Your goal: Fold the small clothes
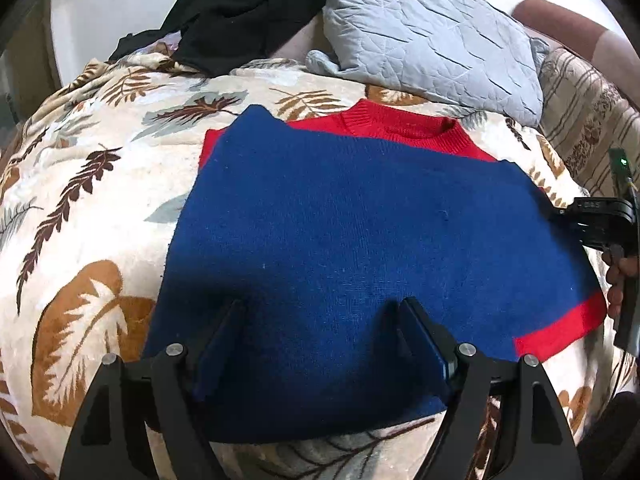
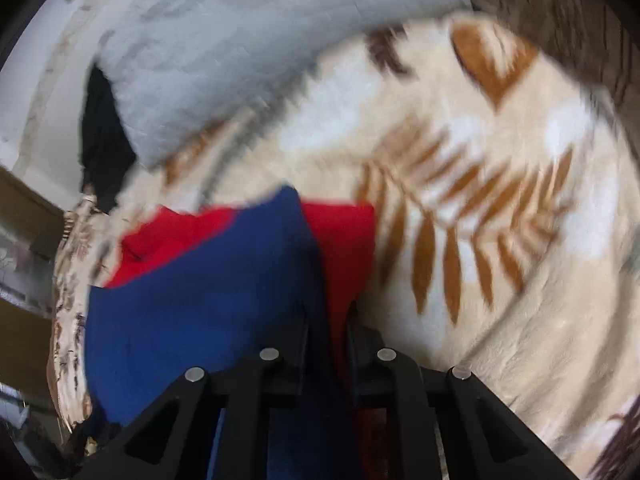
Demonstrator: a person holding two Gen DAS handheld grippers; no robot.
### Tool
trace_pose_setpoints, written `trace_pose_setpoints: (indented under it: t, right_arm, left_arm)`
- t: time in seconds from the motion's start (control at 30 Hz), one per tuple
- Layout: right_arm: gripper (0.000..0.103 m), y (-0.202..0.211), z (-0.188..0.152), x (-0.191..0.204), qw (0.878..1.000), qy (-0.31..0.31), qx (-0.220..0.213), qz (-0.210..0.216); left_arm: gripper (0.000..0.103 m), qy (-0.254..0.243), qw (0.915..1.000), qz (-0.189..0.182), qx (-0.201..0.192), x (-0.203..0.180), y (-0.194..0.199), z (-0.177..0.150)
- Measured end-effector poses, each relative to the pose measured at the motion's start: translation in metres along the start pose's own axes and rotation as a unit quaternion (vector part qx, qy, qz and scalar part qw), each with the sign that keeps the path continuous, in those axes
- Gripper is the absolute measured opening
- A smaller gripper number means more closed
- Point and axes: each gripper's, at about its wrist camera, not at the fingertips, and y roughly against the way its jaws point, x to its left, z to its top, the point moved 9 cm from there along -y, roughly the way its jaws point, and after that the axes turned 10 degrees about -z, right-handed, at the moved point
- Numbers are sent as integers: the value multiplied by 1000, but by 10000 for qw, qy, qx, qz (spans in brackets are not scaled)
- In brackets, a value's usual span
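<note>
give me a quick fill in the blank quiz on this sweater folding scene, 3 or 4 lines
1. The sweater is mostly blue with a collar coloured ____.
2. The left gripper hangs over the sweater with its jaws ____.
3. Behind the sweater lies a quilted grey ____.
4. The right gripper is ____ on the sweater's edge.

Missing words: red; open; pillow; shut
</note>
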Motion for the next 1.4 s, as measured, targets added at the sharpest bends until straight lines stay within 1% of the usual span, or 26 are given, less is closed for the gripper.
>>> trace_pose_setpoints:
  t: [0.03, 0.07, 0.13, 0.2, 0.3, 0.33, 0.4, 0.47, 0.5, 0.57, 0.6, 0.63, 0.67, 0.7, 0.73, 0.77, 0.8, 0.83, 0.9, 0.97, 1.0, 1.03, 1.07, 1.1, 1.23, 1.4]
  right_arm:
    - [29, 5, 2, 0, 10000, -50, -74, 13]
    - [40, 10, 2, -2, 9998, -128, -101, -85]
    - [55, 26, 3, -11, 9988, -157, -337, -312]
    - [56, 51, 1, -4, 9974, -32, -642, -319]
    - [58, 73, 0, 15, 9954, 279, -875, -281]
    - [58, 77, -2, 19, 9952, 324, -888, -268]
    - [58, 81, -9, 32, 9961, 307, -822, -64]
    - [58, 91, -21, 45, 9958, 370, -754, 374]
    - [58, 95, -33, 57, 9942, 476, -675, 689]
    - [63, 92, -52, 73, 9906, 615, -442, 1139]
    - [64, 82, -60, 76, 9902, 659, -287, 1195]
    - [64, 70, -65, 72, 9920, 646, -157, 1071]
    - [64, 52, -70, 59, 9957, 499, 52, 775]
    - [63, 44, -73, 48, 9972, 220, 148, 701]
    - [63, 50, -72, 45, 9962, 24, 5, 874]
    - [63, 55, -72, 45, 9965, 20, -44, 840]
    - [63, 61, -72, 49, 9972, 165, -85, 724]
    - [63, 65, -72, 54, 9969, 292, -117, 726]
    - [64, 74, -71, 66, 9951, 460, -180, 862]
    - [68, 71, -69, 69, 9943, 457, -229, 937]
    - [69, 63, -68, 63, 9958, 372, -194, 812]
    - [69, 48, -68, 49, 9985, 222, -34, 507]
    - [67, 41, -69, 41, 9988, -5, 80, 479]
    - [67, 47, -66, 38, 9972, -257, -37, 707]
    - [67, 72, -61, 44, 9964, -99, -439, 716]
    - [67, 62, -47, 50, 9969, -21, -259, 738]
  left_arm:
    - [81, -15, 10000, 48, 49, 1, -1, -2]
    - [81, -54, 9999, 72, 62, 0, -1, -3]
    - [81, -111, 9999, 104, 71, -2, 0, -4]
    - [81, -89, 9999, 106, 68, -2, 0, -5]
    - [81, -39, 9999, 73, 69, -2, 2, -6]
    - [81, -37, 10000, 60, 69, -2, 3, -6]
    - [81, -39, 10000, 34, 68, -1, 3, -7]
    - [81, -31, 10000, 20, 62, -1, 3, -7]
    - [81, -25, 10000, 24, 58, -1, 3, -7]
    - [81, -46, 10000, 40, 70, -2, 3, -8]
    - [81, -66, 9999, 49, 73, -3, 3, -8]
    - [81, -81, 9999, 42, 70, -3, 3, -8]
    - [81, -95, 9999, 22, 78, -3, 4, -9]
    - [81, -96, 9999, 13, 77, -3, 4, -9]
    - [81, -91, 9999, -6, 58, -3, 4, -9]
    - [81, -66, 10000, -3, 57, -3, 4, -9]
    - [81, -47, 10000, 6, 61, -2, 3, -9]
    - [81, -46, 10000, 9, 50, -3, 3, -9]
    - [81, -75, 10000, 13, 40, -3, 2, -10]
    - [81, -93, 9999, -25, 38, -3, 3, -9]
    - [81, -83, 9999, -53, 32, -3, 3, -10]
    - [81, -81, 9999, -83, 24, -3, 3, -10]
    - [81, -99, 9999, -114, 10, -2, 4, -10]
    - [81, -117, 9998, -138, -22, -3, 4, -10]
    - [83, -236, 9997, -45, -64, -5, 0, -10]
    - [83, -331, 9994, -26, -106, -5, 0, -12]
